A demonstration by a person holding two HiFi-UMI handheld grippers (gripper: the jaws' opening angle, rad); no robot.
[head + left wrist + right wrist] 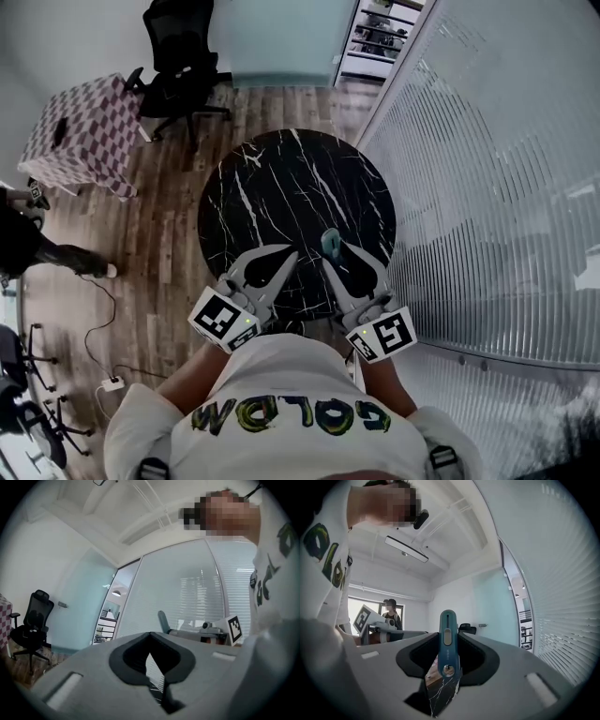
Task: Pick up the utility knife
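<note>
The teal utility knife (330, 244) is held above the round black marble table (281, 187), near its front edge. My right gripper (332, 255) is shut on it. In the right gripper view the knife (447, 639) stands upright between the dark pads, slider facing the camera and its top end poking past the jaws. My left gripper (286, 255) hovers beside it to the left, jaws closed tip to tip with nothing between them. The left gripper view shows the left gripper (150, 654) with its pads together, and the knife (163, 620) off to the right.
A black office chair (178, 66) and a checkered box (80, 131) stand on the wood floor beyond the table. A glass wall with blinds (487, 187) runs along the right. Another person's legs (42, 248) are at the left, with cables on the floor nearby.
</note>
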